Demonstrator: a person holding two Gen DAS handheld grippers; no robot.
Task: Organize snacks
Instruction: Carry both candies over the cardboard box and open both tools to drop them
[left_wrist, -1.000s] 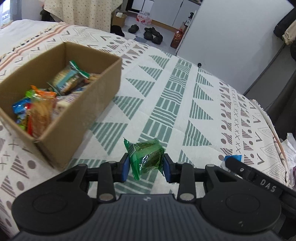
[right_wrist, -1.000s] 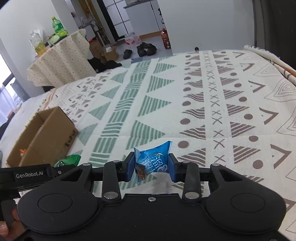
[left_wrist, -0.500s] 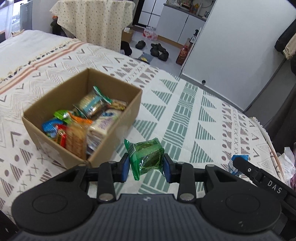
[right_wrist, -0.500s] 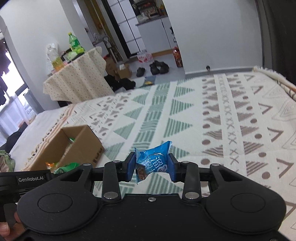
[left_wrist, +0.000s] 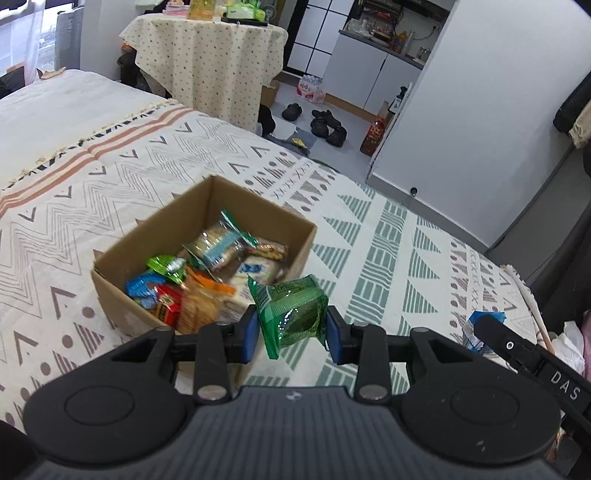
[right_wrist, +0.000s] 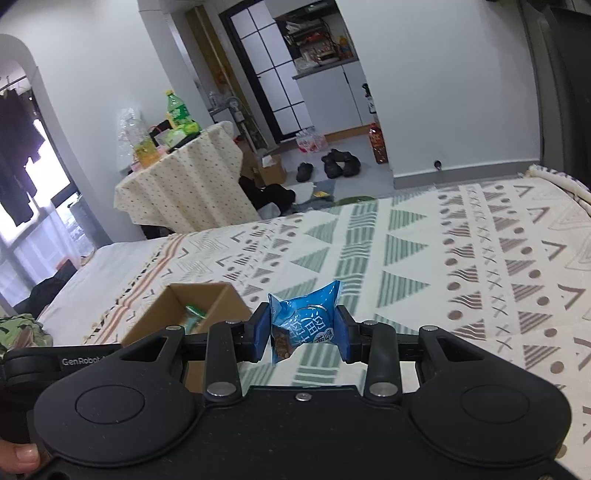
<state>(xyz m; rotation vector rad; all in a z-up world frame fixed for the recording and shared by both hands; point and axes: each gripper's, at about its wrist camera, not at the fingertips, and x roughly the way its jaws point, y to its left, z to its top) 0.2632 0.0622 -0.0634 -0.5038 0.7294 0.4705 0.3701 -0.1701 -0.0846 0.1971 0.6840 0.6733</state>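
the left black two-finger gripper (left_wrist: 290, 334) is squeezing a shiny green plastic snack packet (left_wrist: 291, 315) between its blue pads (left_wrist: 250, 334). the packet is standing up on its edge and is being held up in the air, just at the near right corner of the open brown cardboard box (left_wrist: 122, 295). the box is sitting on the bed's white blanket with green and grey triangle patterns (left_wrist: 388, 258). inside the box a pile of wrapped snacks (left_wrist: 207, 273) is lying, green, blue, orange, red and white ones all mixed together.

the right black two-finger gripper (right_wrist: 303, 335) is pinching a crinkly blue plastic snack packet with white writing (right_wrist: 304, 321) between its blue pads (right_wrist: 259, 336). this packet is hanging in the air too, above the blanket, to the right of the box (right_wrist: 177, 317). from this side the box is showing only a little of what is in it.

in the left view the blue packet (left_wrist: 480, 326) is peeking out far to the right, well apart from the box.

far away, past the bed, a table with a dotted cream cloth (right_wrist: 181, 184) is standing, and dark shoes (right_wrist: 336, 164) are lying on the grey floor.
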